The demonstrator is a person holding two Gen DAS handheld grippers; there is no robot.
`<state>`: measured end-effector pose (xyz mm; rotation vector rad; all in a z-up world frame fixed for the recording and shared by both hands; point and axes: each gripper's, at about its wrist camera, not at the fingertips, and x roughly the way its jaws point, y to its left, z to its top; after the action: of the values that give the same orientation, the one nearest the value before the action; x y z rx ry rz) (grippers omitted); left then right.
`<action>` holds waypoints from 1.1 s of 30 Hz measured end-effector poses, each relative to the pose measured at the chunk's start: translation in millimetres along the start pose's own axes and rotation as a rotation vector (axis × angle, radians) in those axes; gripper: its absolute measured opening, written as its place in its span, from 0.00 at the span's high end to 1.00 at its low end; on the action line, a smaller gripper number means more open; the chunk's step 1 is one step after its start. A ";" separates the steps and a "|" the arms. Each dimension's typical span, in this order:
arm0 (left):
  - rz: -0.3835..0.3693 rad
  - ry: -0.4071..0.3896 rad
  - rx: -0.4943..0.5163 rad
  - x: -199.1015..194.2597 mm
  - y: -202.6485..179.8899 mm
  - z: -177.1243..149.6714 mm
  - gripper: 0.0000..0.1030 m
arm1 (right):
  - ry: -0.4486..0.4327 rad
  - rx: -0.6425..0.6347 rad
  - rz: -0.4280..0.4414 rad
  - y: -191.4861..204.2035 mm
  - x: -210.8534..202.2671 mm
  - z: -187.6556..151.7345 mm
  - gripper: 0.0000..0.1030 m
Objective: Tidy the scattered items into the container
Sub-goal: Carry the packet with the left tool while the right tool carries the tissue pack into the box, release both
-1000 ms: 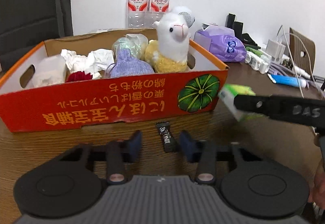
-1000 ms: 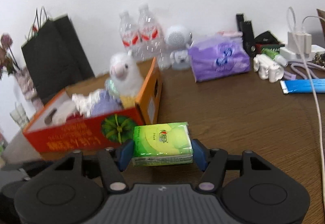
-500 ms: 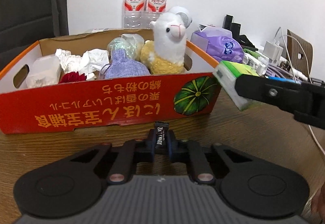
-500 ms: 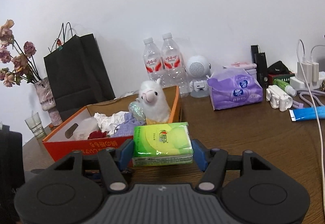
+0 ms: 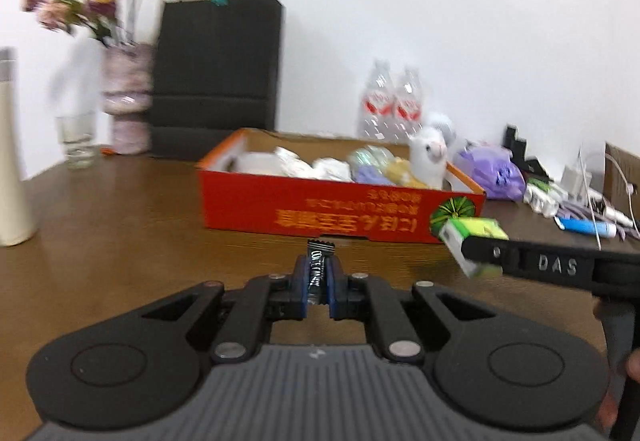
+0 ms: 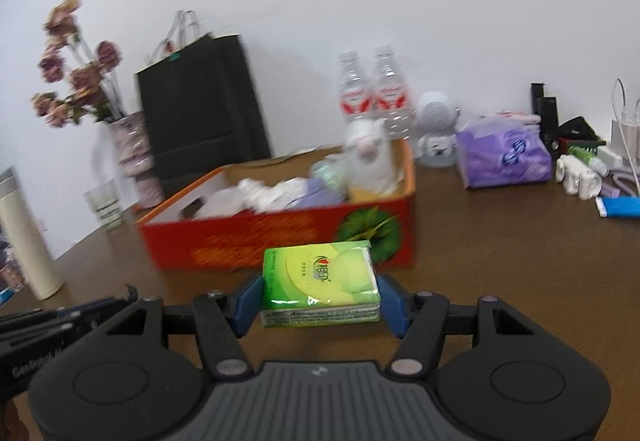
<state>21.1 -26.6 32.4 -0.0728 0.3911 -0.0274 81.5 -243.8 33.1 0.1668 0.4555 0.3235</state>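
The red and orange cardboard box (image 5: 320,211) stands on the brown table, and also shows in the right wrist view (image 6: 256,237). It holds a white alpaca plush (image 5: 430,157), crumpled tissues and pouches. My left gripper (image 5: 319,283) is shut on a small black candy packet (image 5: 318,269), held above the table in front of the box. My right gripper (image 6: 320,295) is shut on a green tissue pack (image 6: 320,279), in front of the box's right end; the pack also shows in the left wrist view (image 5: 472,241).
Two water bottles (image 6: 370,89), a white speaker (image 6: 436,133) and a purple tissue pack (image 6: 504,159) stand behind the box. A black bag (image 5: 218,69), flower vase (image 5: 126,97), glass (image 5: 78,139) and cream flask (image 5: 10,161) are at left. Chargers and cables lie at right.
My left gripper closed on the candy packet and lifted it up and back from the box. My right gripper, still holding the tissue pack, rose and drew back too.
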 end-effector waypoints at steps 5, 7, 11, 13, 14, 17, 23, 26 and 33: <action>0.025 -0.124 -0.002 -61.1 7.5 -17.7 0.91 | -0.057 -0.028 0.023 46.6 -59.4 -28.6 0.41; 0.044 -0.168 0.027 -78.9 5.5 -24.8 0.91 | -0.073 -0.008 0.020 56.7 -79.6 -43.4 0.41; 0.046 -0.195 0.012 -101.3 7.8 -36.6 0.91 | -0.069 0.056 0.015 59.8 -107.3 -65.2 0.41; 0.037 -0.188 0.010 -102.9 7.7 -38.6 0.91 | -0.081 0.041 -0.007 59.8 -114.9 -68.6 0.41; 0.030 -0.186 0.006 -102.3 7.9 -37.7 0.91 | -0.084 0.044 -0.015 57.9 -116.2 -67.7 0.41; 0.022 -0.198 -0.009 -97.6 11.0 -27.3 0.91 | -0.086 0.079 -0.016 49.7 -115.8 -59.1 0.41; -0.012 -0.241 -0.042 -55.4 36.9 44.4 0.91 | -0.163 0.044 -0.034 32.9 -101.2 4.9 0.41; -0.018 -0.231 -0.028 -18.7 45.8 85.5 0.91 | -0.178 0.019 -0.050 22.4 -77.8 58.6 0.41; -0.078 0.051 -0.078 113.4 48.7 155.0 0.91 | 0.096 0.019 -0.026 20.1 50.3 140.9 0.41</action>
<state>185.7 27.4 128.5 -0.1648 0.4401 -0.0914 183.1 -219.9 142.2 0.1640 0.5551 0.3023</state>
